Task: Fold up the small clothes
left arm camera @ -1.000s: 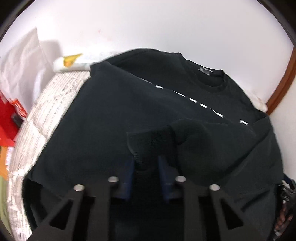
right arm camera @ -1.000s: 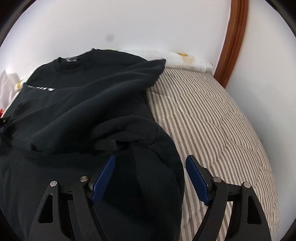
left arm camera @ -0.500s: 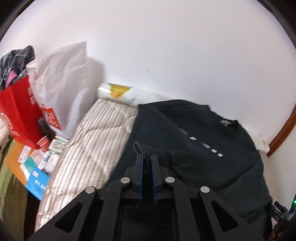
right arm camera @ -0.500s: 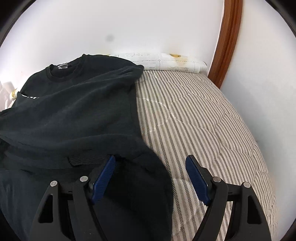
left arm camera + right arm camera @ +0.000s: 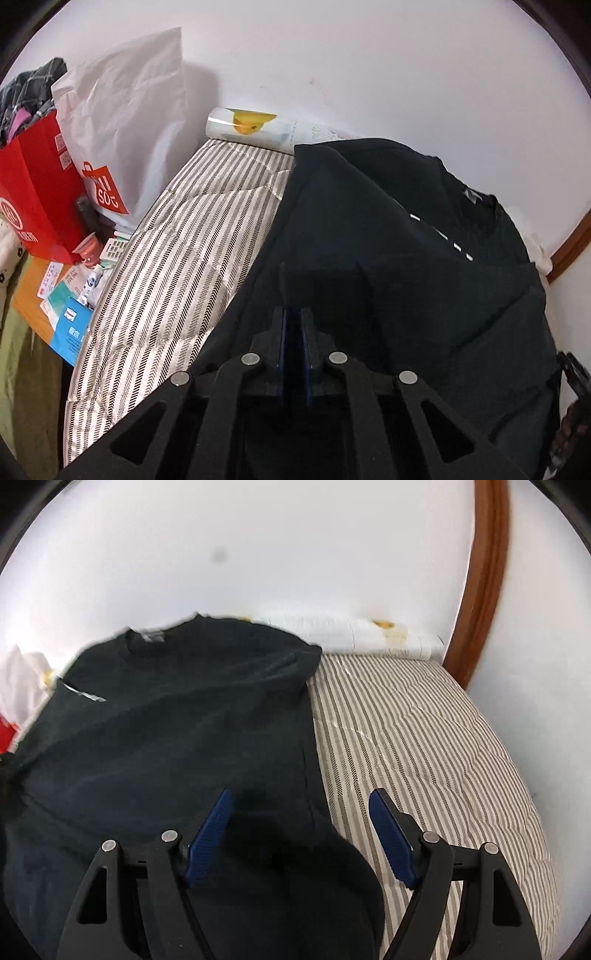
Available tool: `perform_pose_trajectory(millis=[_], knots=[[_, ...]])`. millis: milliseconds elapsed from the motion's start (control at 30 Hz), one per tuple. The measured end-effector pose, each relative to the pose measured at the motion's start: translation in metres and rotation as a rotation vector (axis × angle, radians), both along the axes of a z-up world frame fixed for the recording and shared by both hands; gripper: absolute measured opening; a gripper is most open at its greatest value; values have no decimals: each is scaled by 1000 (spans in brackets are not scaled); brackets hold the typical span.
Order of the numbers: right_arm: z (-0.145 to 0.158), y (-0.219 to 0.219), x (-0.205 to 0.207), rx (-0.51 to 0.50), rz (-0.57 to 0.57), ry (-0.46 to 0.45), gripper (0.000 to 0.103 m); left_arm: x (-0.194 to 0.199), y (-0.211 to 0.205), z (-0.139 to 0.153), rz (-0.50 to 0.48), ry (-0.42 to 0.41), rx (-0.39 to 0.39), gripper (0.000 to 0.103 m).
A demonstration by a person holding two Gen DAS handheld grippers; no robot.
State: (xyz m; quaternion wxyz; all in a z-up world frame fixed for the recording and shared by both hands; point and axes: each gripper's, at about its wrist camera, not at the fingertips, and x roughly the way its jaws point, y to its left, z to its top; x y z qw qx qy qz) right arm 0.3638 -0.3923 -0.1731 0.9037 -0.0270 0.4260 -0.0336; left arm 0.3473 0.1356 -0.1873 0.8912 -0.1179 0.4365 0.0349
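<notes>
A black sweatshirt [image 5: 388,229] with a white chest stripe lies on the striped bed cover [image 5: 184,258], collar toward the wall. My left gripper [image 5: 294,314] is shut on a fold of the sweatshirt; a thin dark edge of cloth rises from between its blue pads. In the right wrist view the sweatshirt [image 5: 184,720] fills the left half. My right gripper [image 5: 299,805] hovers over its right edge, jaws wide and closing slightly. Black cloth lies below and between the pads, which do not press on it.
A red paper bag [image 5: 33,192] and a white bag [image 5: 125,122] stand beside the bed on the left, with small boxes [image 5: 70,306] below them. A rolled pillow [image 5: 251,125] lies along the wall. Striped cover [image 5: 406,738] stretches right toward a wooden frame [image 5: 484,572].
The left gripper closed on the dark fold and carried it leftward, bringing the bags and bed edge into view. The bunched sleeve under the right gripper now lies flatter.
</notes>
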Motion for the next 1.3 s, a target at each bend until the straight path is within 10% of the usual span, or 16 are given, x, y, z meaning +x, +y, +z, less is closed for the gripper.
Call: perform_pose_trajectory(millis=[667,867,1300], knots=[[18,-17,-56,-2,-85,-9,79,-49,-39,33,-57,4,96,25],[31,-20,-95,-100,-156,-54,80,-88,-55,60,-85,-55,147,68],[34,-30,-185,38,-80,10,83,-187,-93,73,-233,-128,185,70]])
